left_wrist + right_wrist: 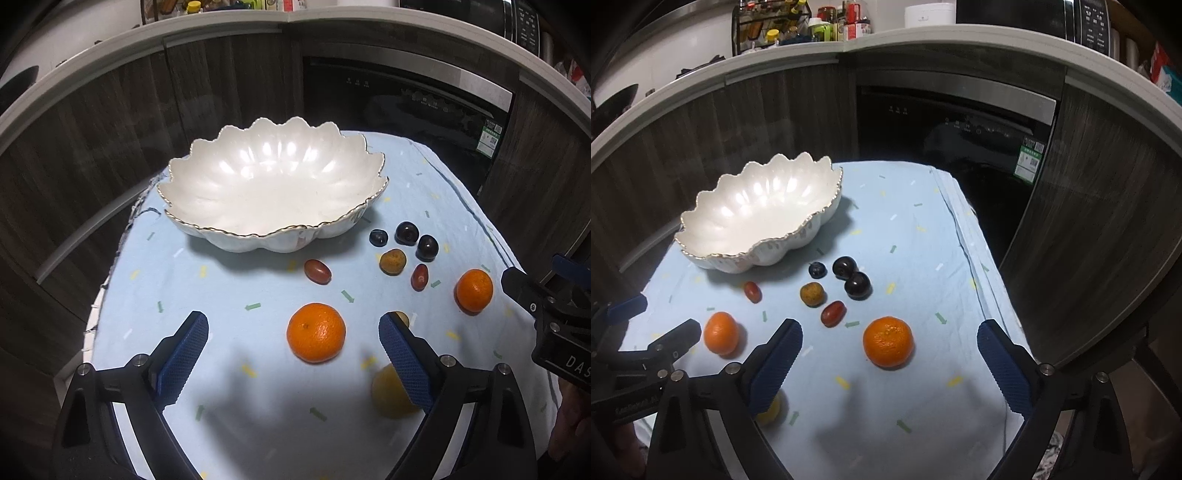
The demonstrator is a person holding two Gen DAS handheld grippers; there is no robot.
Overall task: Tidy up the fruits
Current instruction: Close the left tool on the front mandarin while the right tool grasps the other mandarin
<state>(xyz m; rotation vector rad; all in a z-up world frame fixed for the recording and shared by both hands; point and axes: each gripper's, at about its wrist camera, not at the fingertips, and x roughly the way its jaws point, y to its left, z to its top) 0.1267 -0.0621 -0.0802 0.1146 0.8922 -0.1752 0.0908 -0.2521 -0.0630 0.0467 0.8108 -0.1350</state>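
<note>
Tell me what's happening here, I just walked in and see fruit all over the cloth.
A person holds two grippers over a table with a blue cloth. The white bowl has nothing in it, and the fruit lies loose on the cloth. The left gripper has its jaws open around one orange, not touching it. The right gripper does the same over the other orange. Nothing is picked up yet.

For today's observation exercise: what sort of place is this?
Most likely a home kitchen: a built-in dishwasher under a counter, a rack of bottles, and a cloth-covered table.
</note>
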